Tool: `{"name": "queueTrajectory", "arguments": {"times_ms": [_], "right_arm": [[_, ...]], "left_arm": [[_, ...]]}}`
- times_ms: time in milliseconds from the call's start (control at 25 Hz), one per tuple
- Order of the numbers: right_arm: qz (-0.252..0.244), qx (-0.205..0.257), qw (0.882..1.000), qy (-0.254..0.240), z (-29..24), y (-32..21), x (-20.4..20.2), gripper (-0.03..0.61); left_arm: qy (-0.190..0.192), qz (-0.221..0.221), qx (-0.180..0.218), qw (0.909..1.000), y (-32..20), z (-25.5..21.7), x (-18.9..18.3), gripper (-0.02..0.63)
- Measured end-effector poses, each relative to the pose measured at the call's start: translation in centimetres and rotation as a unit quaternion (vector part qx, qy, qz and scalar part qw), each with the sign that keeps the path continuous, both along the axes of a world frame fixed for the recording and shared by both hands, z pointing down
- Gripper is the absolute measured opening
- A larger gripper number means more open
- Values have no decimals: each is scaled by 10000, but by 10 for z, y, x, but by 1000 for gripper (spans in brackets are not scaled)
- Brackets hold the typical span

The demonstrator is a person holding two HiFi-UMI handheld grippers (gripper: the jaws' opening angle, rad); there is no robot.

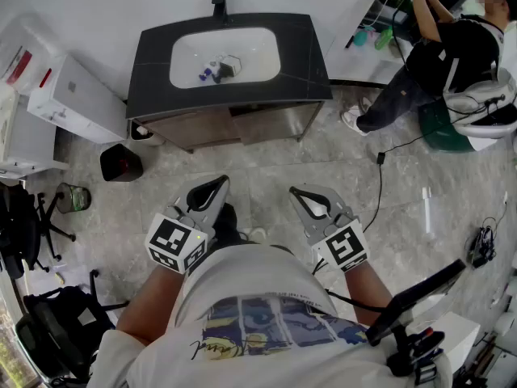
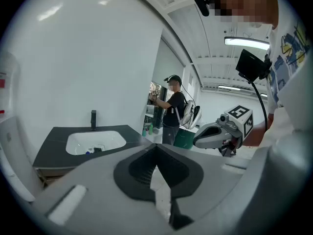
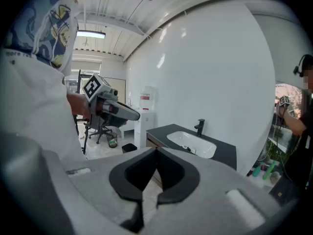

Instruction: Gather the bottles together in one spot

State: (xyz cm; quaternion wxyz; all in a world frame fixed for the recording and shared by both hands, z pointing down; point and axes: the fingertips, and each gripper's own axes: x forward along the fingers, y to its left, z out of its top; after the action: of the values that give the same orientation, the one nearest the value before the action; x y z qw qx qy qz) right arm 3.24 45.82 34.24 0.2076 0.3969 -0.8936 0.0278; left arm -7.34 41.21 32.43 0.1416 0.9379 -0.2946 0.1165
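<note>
Small bottles lie in the white basin of a dark vanity sink against the far wall; in the left gripper view the bottles show as tiny specks in the basin. Both grippers are held close to my body, well back from the sink. My left gripper is shut with nothing in it, its tips meeting in its own view. My right gripper is likewise shut and empty. Green and teal bottles stand on a low shelf at the far right.
Another person stands at the right by the shelf, with a cable trailing over the floor. A black bin sits left of the vanity, a white cabinet beyond it, and an office chair at the left.
</note>
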Motion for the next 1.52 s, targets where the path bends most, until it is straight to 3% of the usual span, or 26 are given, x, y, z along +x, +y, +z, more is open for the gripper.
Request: {"name": "queueTrajectory", "arguments": {"times_ms": [680,760,1200,1520], "right_arm": [[219,-123,9997,47,3,-92,-21,5],[258,-140,9995,87,3,-106,-26,32],[659,-111,9977,134,-11,-203,-62,55],[851,-176,9959,246,-5,-254,-74,61]], "left_arm": [[60,-106,-198,9997,-88,14,-34,2],[74,-105,-208,9997,-103,14,-40,2],[63,277,-220,9994,-193,8,-76,3],[39,338,-394,9986,-251,31,-84,51]]}}
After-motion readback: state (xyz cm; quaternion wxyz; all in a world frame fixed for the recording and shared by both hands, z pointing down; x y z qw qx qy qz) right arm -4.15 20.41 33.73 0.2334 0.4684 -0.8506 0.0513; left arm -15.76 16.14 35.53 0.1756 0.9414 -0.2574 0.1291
